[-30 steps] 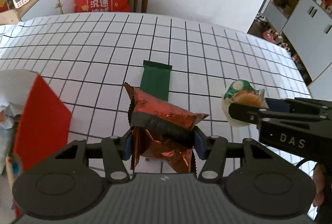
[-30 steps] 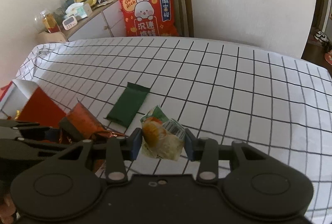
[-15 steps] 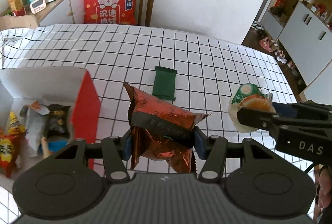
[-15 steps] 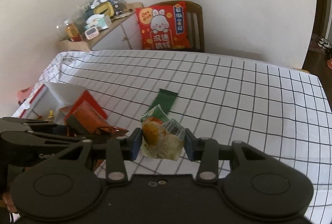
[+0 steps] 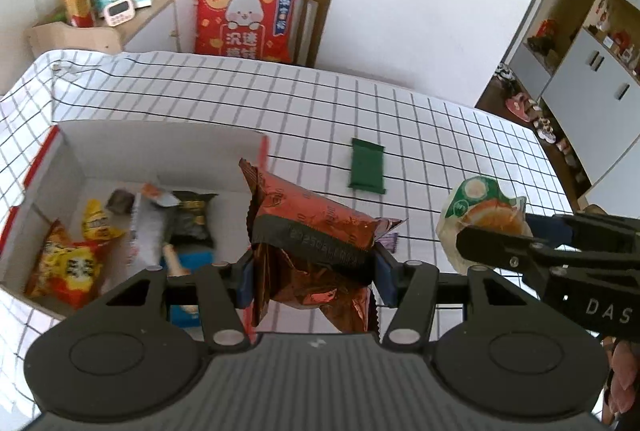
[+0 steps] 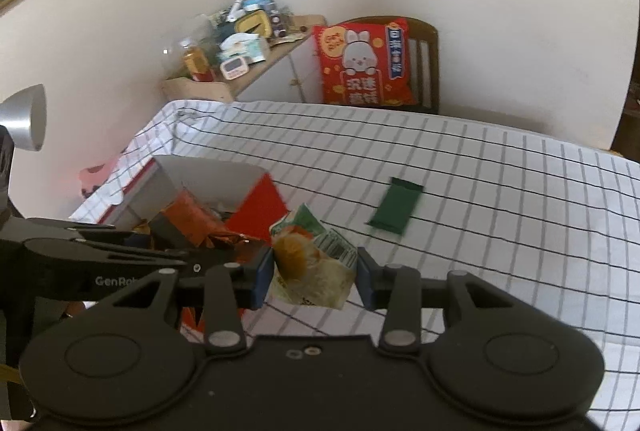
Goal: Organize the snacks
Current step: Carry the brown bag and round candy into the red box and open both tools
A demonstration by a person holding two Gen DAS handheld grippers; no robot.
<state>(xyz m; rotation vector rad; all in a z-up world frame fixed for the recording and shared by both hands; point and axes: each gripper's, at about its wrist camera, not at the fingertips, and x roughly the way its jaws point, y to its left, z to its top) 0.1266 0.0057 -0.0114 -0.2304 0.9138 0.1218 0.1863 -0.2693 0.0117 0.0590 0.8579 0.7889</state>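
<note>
My left gripper is clamped on a copper-red foil snack packet; both blue pads press into its crumpled lower half, and the packet stands up between them, lifted off the table. From the left wrist view it hangs at the right-hand edge of the open box, partly over the box's red side wall.

My right gripper is closed on a pale snack pouch with green and orange print; the pads bear on both sides of it and it is held above the checked tablecloth. In the left wrist view the same pouch shows to the right of my left gripper, with a person's fingertips at the lower right corner.

Box contents: yellow and red packets at the left, a dark packet near the middle, a blue item below it. Some items there are blurred.

One green snack bar lies flat on the cloth, well apart from the box and from both grippers.

Beyond the table: a chair carrying a red rabbit-print cushion, and a cluttered side cabinet
</note>
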